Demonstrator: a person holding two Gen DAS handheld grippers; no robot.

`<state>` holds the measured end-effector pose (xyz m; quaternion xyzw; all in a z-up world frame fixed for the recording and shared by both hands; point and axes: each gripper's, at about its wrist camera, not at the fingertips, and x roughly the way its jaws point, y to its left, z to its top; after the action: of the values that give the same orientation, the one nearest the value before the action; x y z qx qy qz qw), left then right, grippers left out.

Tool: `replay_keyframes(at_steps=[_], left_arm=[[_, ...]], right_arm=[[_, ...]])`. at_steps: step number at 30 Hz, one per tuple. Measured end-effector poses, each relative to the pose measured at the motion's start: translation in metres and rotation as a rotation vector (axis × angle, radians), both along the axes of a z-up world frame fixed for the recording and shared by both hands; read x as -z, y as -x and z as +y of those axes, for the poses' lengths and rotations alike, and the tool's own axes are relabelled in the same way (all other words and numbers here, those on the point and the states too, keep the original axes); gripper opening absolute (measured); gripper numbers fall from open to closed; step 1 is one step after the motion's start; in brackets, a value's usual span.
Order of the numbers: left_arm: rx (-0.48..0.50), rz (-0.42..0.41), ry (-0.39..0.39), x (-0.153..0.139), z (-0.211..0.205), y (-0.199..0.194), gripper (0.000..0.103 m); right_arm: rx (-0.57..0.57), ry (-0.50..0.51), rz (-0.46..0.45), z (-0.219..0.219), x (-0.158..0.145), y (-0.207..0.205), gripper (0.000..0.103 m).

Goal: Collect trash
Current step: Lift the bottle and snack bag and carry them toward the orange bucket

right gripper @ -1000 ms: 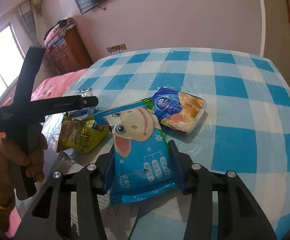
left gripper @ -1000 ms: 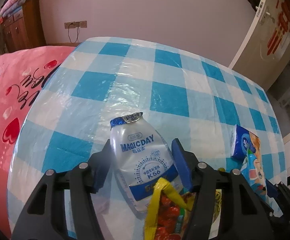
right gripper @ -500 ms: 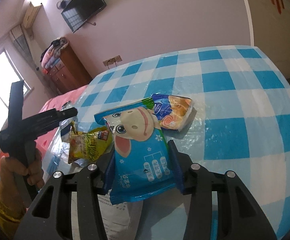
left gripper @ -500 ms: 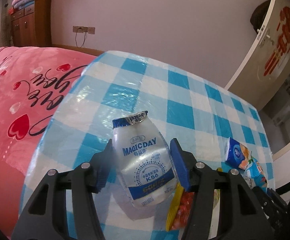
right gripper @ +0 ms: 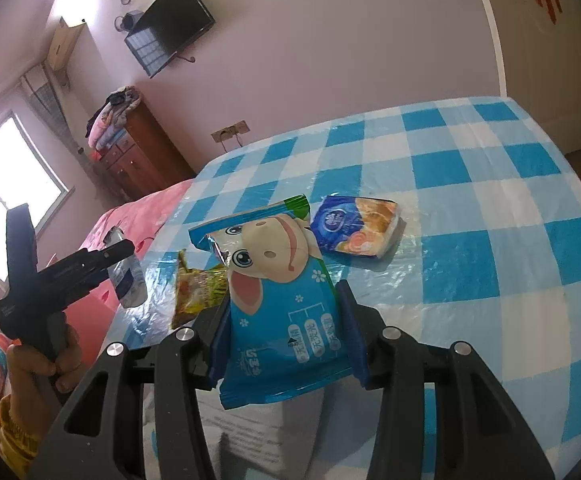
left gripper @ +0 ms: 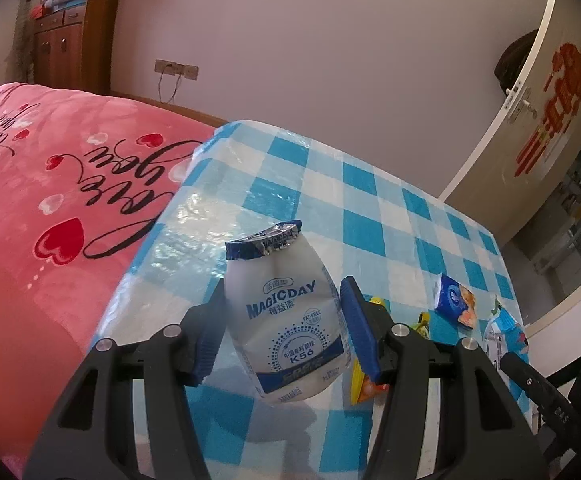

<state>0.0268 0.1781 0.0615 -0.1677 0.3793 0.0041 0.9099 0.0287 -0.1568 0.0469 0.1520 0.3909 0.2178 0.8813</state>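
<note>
1. Trash on the blue-checked table [right gripper: 490,184] is partly gathered, by my reading: two pieces are lifted, and two lie on the cloth; no bin is visible.
2. Blue cartoon-cow wrapper [right gripper: 286,320] — held off the table, clamped in the right gripper [right gripper: 286,344], which is raised and angled down at the table.
3. White Magicday bottle [left gripper: 286,320] — crumpled, foil-topped, squeezed between the fingers of the left gripper [left gripper: 280,336], raised over the table's near edge beside a pink bedspread [left gripper: 50,200].
4. Tissue packet [right gripper: 356,226] on the table, uncollected.
5. Yellow snack wrapper [right gripper: 194,292], likewise left.
</note>
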Motion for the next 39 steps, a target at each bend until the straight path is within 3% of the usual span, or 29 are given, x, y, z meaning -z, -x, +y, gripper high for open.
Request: replay_keyframes(at_steps=[25,39], left_arm=[[0.017,-0.065,0.014,-0.024,0.033,0.09,0.057],[0.039,-0.148,0.038,-0.054,0.043,0.125,0.057]], right_arm=[[-0.114,0.036,-0.051,0.06,-0.04,0.048,0.048],[-0.206,0.009,-0.04,0.102,-0.061,0.068,0.048]])
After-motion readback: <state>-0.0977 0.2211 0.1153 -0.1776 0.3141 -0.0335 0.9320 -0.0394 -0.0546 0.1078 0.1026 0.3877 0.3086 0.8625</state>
